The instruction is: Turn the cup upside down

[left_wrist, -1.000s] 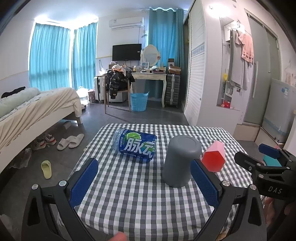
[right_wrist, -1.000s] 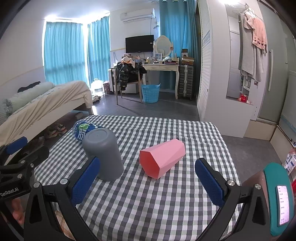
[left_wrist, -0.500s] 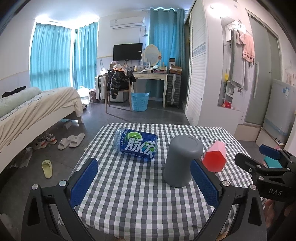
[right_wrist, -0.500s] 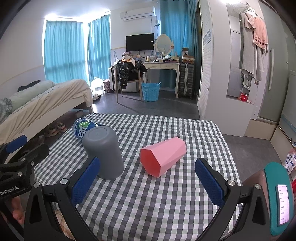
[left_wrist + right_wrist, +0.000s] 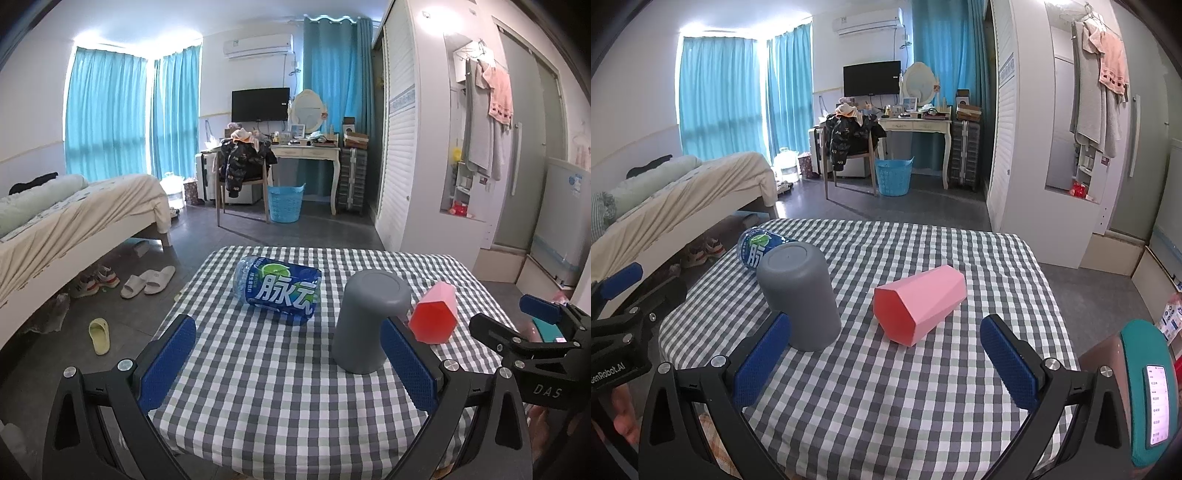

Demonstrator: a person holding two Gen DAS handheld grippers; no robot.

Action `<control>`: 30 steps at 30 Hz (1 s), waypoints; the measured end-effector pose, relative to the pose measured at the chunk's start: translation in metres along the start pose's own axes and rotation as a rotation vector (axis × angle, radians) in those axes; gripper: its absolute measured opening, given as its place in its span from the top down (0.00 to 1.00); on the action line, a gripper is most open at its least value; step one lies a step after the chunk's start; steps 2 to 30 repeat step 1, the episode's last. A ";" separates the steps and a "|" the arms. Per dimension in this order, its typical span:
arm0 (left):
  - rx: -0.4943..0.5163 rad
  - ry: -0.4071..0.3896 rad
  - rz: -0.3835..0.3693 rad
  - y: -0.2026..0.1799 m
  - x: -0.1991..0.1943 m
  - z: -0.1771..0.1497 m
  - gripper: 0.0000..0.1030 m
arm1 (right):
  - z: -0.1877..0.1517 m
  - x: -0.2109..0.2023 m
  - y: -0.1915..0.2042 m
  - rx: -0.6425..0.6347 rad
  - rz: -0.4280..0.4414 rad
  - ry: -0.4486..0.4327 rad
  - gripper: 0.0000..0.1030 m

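**Grey cup stands mouth-down on the checked table**

The smooth grey plastic cup [image 5: 369,321] stands upside down, its closed base facing up, on the table covered with a grey-and-white checked cloth [image 5: 280,387]. Just beside it on the right lies a pink faceted plastic cup [image 5: 918,304] on its side, apart from the grey one in the right wrist view. Behind the grey cup, toward the table's far left, a plastic bottle with a blue and green label [image 5: 279,290] lies on its side.

The left gripper [image 5: 291,360] hangs over the near edge of the table with its blue-padded fingers spread wide and nothing between them; the grey cup sits just ahead of its right finger. The right gripper [image 5: 884,356] is likewise spread wide and holds nothing, with the pink cup ahead of the gap.
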State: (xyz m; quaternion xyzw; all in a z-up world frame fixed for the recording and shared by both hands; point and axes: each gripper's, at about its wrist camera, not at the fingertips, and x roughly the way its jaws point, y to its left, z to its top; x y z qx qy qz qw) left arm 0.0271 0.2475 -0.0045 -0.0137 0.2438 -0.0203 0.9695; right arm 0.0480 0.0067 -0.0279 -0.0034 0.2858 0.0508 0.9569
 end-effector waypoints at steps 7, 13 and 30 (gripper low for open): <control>0.001 0.001 -0.004 0.000 0.000 0.000 0.00 | 0.000 0.000 0.000 0.000 0.000 0.000 0.00; 0.001 0.001 -0.004 0.000 0.000 0.000 0.00 | 0.000 0.000 0.000 0.000 0.000 0.000 0.00; 0.001 0.001 -0.004 0.000 0.000 0.000 0.00 | 0.000 0.000 0.000 0.000 0.000 0.000 0.00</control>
